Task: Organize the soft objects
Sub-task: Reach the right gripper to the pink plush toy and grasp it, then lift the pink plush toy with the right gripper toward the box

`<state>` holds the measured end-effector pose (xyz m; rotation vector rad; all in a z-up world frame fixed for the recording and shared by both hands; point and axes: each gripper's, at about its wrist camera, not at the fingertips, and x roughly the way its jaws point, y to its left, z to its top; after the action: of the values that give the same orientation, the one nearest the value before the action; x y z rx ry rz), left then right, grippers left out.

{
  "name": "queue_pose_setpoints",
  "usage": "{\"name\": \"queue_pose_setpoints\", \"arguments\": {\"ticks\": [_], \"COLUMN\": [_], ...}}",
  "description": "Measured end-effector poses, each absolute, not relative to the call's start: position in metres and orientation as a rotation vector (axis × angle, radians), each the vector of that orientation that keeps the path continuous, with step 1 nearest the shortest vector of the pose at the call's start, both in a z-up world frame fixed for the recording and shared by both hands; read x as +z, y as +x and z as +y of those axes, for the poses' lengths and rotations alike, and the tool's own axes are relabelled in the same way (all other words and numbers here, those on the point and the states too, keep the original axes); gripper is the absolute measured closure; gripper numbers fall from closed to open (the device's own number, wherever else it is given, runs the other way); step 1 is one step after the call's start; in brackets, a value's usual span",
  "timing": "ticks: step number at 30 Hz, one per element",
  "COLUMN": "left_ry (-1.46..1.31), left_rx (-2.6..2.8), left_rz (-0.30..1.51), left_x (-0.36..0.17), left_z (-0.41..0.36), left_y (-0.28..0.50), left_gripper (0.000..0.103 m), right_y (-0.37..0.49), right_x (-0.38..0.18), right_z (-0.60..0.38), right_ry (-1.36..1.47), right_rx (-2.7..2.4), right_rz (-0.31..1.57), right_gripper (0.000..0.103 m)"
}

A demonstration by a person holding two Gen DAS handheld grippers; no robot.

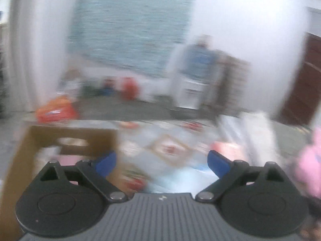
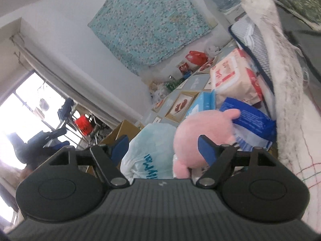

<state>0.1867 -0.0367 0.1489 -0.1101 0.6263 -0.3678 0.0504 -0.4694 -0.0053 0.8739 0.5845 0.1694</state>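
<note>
- My left tool has its blue-tipped fingers spread wide apart with nothing between them; this whole view is smeared by blur, so fine detail is lost.
- At nine o'clock of the left tool sits an open brown cardboard box; something pale and pink lies inside, too blurred to name.
- Ahead at twelve o'clock spreads the desk under a pale tile-patterned cover with red motifs; a blurred pink soft shape shows at three o'clock, at the frame's edge.
- My right tool also stands apart, clamped on nothing; the round pink plush toy lies between the fingers, pressed against the right blue finger, while the left finger stays clear of it.
- Just at nine o'clock of the plush lies a white plastic bag with blue lettering, touching it.
- At one o'clock of the plush a dark blue and white plastic packet touches its stubby limb; beyond that, at twelve o'clock, rests a cream and red soft tissue pack, with a light blue packet beside it.
- A shaggy white blanket rises along three o'clock.
</note>
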Motion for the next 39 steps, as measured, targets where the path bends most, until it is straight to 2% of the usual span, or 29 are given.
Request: {"name": "queue_pose_setpoints", "arguments": {"ticks": [6, 9, 13, 16, 24, 29, 39], "left_ry": [-0.03, 0.0, 0.032, 0.056, 0.011, -0.062, -0.136], "left_rx": [-0.65, -0.708, -0.742, -0.742, -0.717, -0.749, -0.853], "left_rz": [0.623, 0.639, 0.664, 0.693, 0.814, 0.893, 0.844], "left_x": [0.108, 0.077, 0.043, 0.027, -0.004, -0.014, -0.007], "left_z": [-0.132, -0.178, -0.218, -0.234, -0.252, -0.257, -0.26], "left_y": [0.146, 0.142, 0.143, 0.151, 0.19, 0.205, 0.191], "left_gripper": [0.005, 0.009, 0.028, 0.032, 0.032, 0.028, 0.028], "right_y": [0.045, 0.042, 0.041, 0.039, 0.047, 0.055, 0.057], "right_x": [-0.023, -0.026, -0.026, -0.026, -0.051, -0.064, -0.076], "right_z": [-0.487, -0.493, -0.491, -0.488, -0.497, -0.501, -0.505], "right_ry": [0.908, 0.913, 0.89, 0.862, 0.919, 0.958, 0.965], "right_rx": [0.129, 0.112, 0.121, 0.115, 0.084, 0.079, 0.063], "right_rz": [0.563, 0.55, 0.535, 0.533, 0.573, 0.584, 0.555], "right_gripper": [0.028, 0.031, 0.042, 0.045, 0.048, 0.048, 0.048]}}
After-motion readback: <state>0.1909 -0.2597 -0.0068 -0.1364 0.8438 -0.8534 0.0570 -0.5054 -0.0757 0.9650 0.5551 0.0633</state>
